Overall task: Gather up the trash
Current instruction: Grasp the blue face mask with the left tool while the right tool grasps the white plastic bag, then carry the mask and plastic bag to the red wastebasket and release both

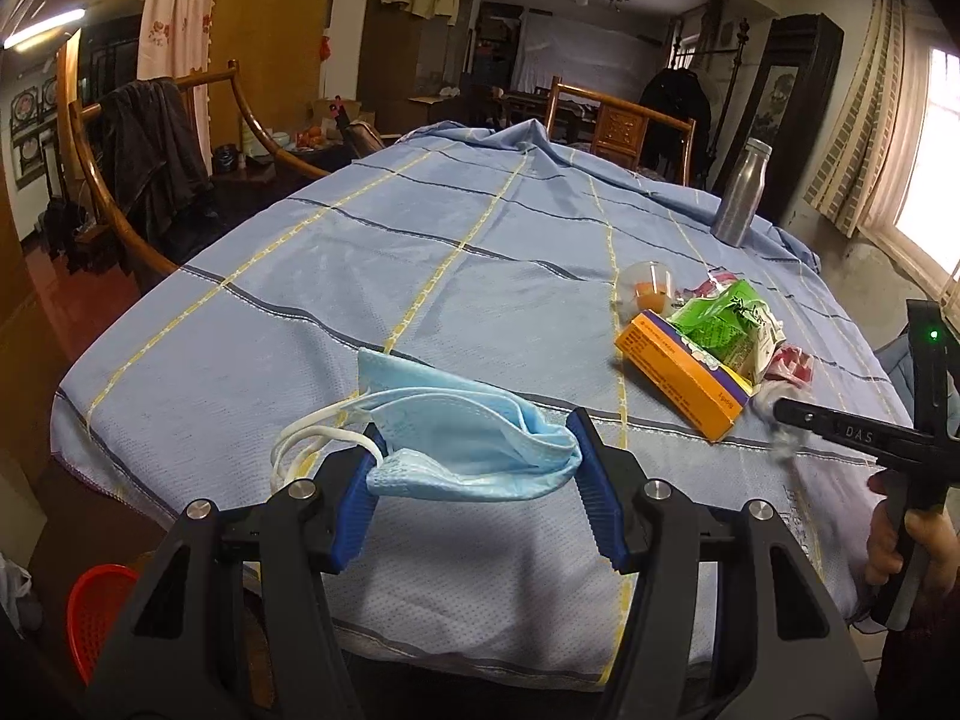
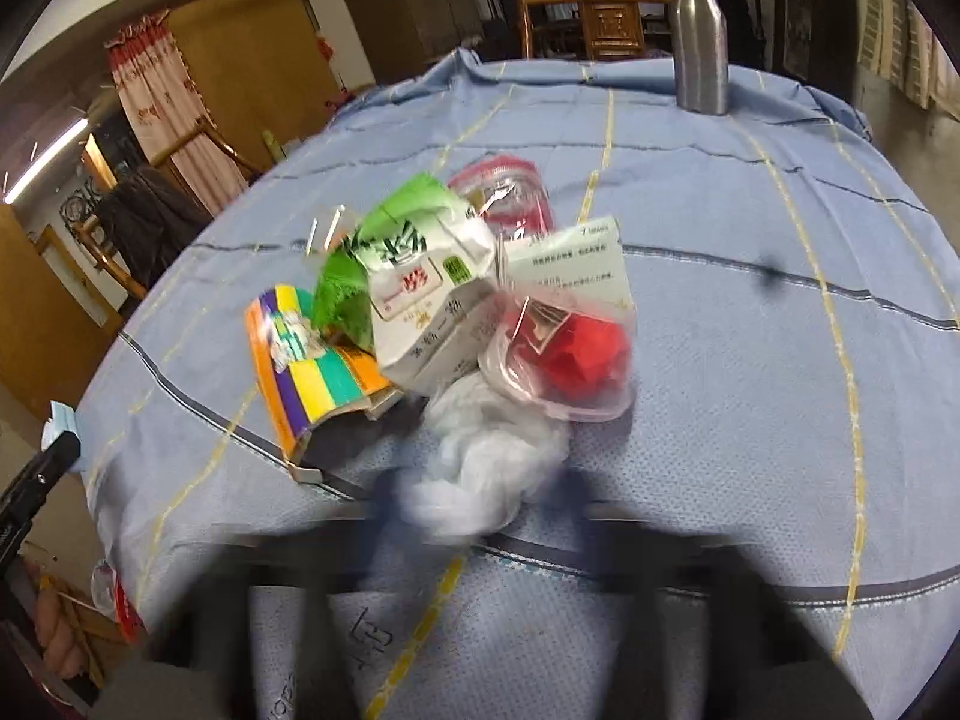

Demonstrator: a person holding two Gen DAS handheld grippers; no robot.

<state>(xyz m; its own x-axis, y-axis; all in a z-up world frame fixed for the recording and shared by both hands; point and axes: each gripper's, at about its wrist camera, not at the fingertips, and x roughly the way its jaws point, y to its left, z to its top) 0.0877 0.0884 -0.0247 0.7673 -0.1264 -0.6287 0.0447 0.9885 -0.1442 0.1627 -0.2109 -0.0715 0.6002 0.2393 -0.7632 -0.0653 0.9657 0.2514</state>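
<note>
A light blue face mask (image 1: pixel 456 432) hangs just above the near table edge, and my left gripper (image 1: pixel 477 438) is shut on it, its blue pads pressing both ends. To the right lies a trash pile: an orange box (image 2: pixel 300 360), a green-and-white packet (image 2: pixel 414 276), a clear bag with something red inside (image 2: pixel 576 360) and a pink wrapper (image 2: pixel 510 192). At its near side lies a white crumpled wad (image 2: pixel 492 456). My right gripper (image 2: pixel 480 492) is badly blurred, with its fingers on either side of the wad and closed on it.
A blue checked cloth (image 1: pixel 420 252) covers the table. A steel bottle (image 2: pixel 699 30) stands at the far right, and a clear cup (image 1: pixel 648 291) lies behind the pile. Wooden chairs (image 1: pixel 618 126) ring the table. A red basket (image 1: pixel 96 612) sits below the near left edge.
</note>
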